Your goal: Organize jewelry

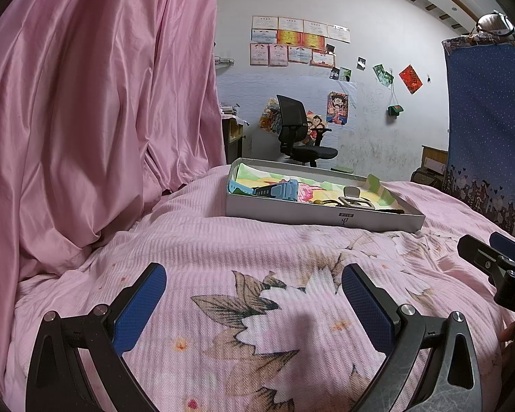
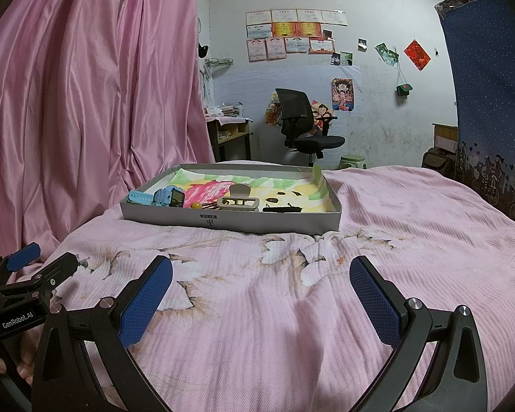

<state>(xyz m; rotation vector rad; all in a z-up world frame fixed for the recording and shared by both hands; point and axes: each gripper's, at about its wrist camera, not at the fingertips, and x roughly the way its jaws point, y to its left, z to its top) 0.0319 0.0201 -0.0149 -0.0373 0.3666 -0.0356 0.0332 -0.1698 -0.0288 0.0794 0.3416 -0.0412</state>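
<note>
Jewelry and small accessories lie in a shallow grey box [image 2: 230, 221] that rests on the bed's pink quilt [image 2: 395, 240], well ahead of both your tongs. Inside the box, on a colourful printed liner: a light-blue watch [image 2: 166, 197] at the left end, a beige claw clip [image 2: 238, 202] near the middle, a small amber bead [image 2: 196, 205] between them, and a dark hair clip [image 2: 281, 209] toward the right along the near wall.

Your right tongs [image 2: 261, 304] hover low over the quilt with the blue pads wide apart, gripping nothing. Your left tongs [image 1: 254, 310] are likewise spread apart and empty above the quilt's leaf print. Each tool shows at the edge of the other's view, so they sit side by side and apart.

A pink curtain [image 2: 86, 103] hangs left of the bed.
</note>
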